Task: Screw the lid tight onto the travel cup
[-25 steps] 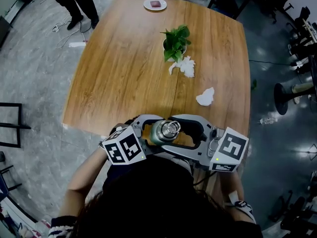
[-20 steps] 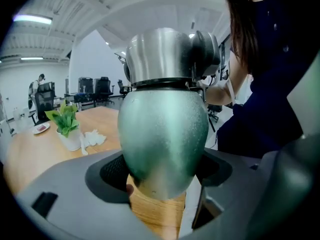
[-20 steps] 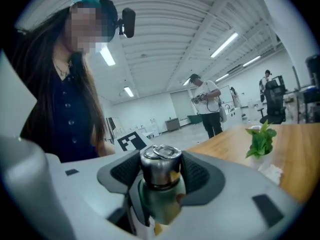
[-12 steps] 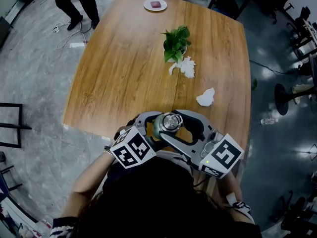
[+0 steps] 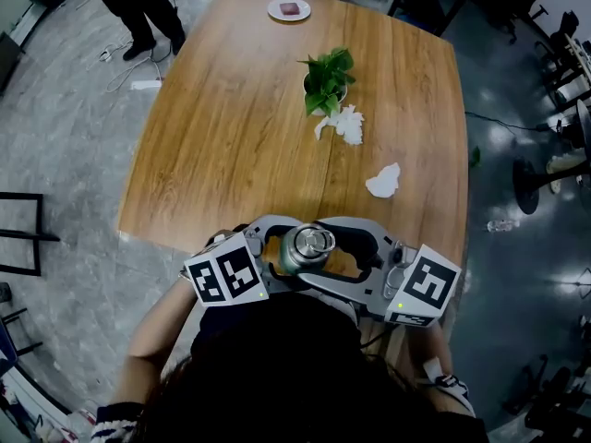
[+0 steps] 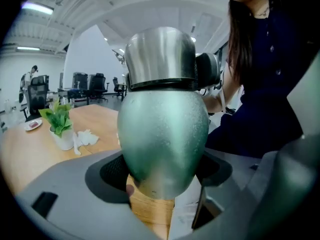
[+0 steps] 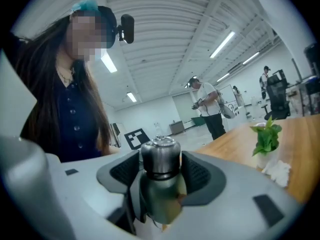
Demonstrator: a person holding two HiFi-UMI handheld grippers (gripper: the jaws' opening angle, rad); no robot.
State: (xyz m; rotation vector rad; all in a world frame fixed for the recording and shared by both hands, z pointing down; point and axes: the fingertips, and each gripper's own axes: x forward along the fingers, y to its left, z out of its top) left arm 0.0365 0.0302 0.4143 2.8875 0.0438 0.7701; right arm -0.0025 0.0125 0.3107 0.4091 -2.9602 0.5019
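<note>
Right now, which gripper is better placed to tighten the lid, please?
The right gripper: its jaws clamp the steel lid, while the left gripper holds the travel cup below.

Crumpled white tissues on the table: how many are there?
2. One tissue lies beside the potted plant; the other tissue sits alone, lower right of it in the head view. More may be hidden.

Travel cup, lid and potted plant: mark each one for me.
travel cup [image 6: 162, 134], left gripper view, on the bulge of its green body.
lid [image 7: 160, 159], right gripper view, on its steel side wall.
potted plant [image 5: 328, 74], head view, on the leaves.
</note>
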